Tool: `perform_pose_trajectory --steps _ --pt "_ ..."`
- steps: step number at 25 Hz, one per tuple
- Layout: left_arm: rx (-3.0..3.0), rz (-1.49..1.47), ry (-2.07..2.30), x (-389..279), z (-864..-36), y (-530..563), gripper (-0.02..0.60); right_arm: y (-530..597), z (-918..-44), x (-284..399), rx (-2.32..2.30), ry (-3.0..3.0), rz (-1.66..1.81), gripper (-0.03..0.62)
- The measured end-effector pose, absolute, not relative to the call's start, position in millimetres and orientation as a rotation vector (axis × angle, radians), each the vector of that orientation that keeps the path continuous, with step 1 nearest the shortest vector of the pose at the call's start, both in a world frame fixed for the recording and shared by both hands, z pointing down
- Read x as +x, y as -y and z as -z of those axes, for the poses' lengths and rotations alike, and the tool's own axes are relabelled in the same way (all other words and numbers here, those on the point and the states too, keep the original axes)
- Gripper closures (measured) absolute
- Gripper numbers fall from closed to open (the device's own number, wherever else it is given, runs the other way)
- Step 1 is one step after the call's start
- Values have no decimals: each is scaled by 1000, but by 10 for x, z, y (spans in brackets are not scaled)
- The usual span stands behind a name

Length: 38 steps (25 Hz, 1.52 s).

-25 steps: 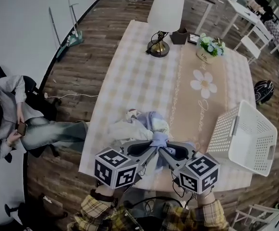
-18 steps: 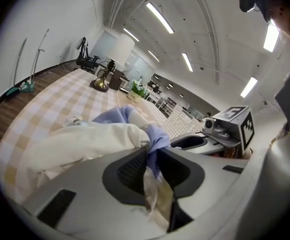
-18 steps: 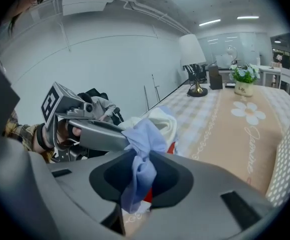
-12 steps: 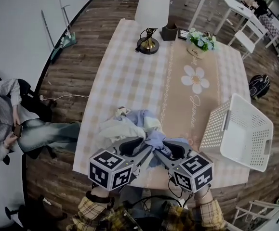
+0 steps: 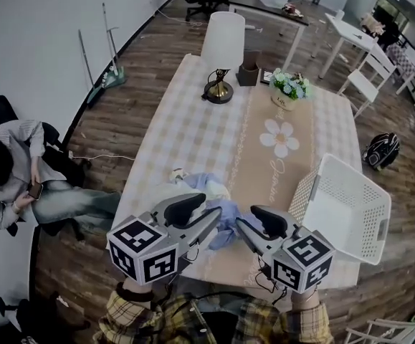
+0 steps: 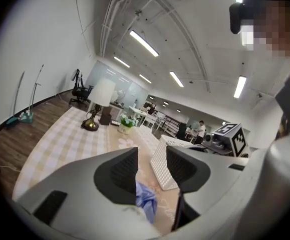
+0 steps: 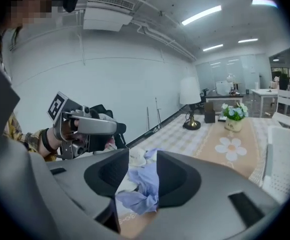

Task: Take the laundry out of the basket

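A heap of laundry [image 5: 196,188], white and pale blue, lies on the checked tablecloth near the table's front edge, with a blue piece [image 5: 226,217] at its right. The white basket [image 5: 343,206] lies tipped on its side to the right, with nothing showing inside. Both grippers hang over the heap. My left gripper [image 5: 206,217] and right gripper [image 5: 249,221] have just been opening, and their pads press on nothing. In the right gripper view the blue cloth [image 7: 142,189] shows past the open jaws [image 7: 142,176]. The left gripper view shows it below the jaws [image 6: 152,169].
A lamp [image 5: 221,45], a brown box [image 5: 248,74] and a flower pot [image 5: 287,92] stand at the table's far end. A person sits at the left [image 5: 21,170]. A dark bag [image 5: 381,151] lies on the floor at the right.
Both grippers let go of the blue cloth, opened and rose above the heap. The cloth dropped back onto the table. The head camera tilted, so the table sits lower in view.
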<state>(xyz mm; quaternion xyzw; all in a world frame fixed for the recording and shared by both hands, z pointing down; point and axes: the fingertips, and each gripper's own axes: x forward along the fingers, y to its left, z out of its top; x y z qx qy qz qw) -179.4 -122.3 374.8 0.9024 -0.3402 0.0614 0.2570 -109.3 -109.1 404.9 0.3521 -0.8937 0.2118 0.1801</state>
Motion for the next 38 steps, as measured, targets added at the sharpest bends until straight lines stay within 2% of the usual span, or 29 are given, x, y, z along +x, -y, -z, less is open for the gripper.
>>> perform_pose_trajectory --steps 6,7,10,15,18,38 --pt "2624 -56 814 -1150 -3071 1076 368 997 -3363 -719 1086 2647 -470 415" --pt "2648 -36 794 -1040 -2980 1043 399 981 -3258 -642 1104 2664 -448 430" --pt "2693 21 737 -747 -2767 949 416 934 -3010 -395 1167 2699 -395 490" --pt "2734 93 634 -333 -2590 823 526 828 -2736 -9 1300 2703 -337 589" --pt "2767 102 576 -148 -2558 773 563 786 -2644 130 1350 2718 -328 599" --pt "2848 47 478 72 -2535 789 565 828 -2643 288 1425 2709 -340 599"
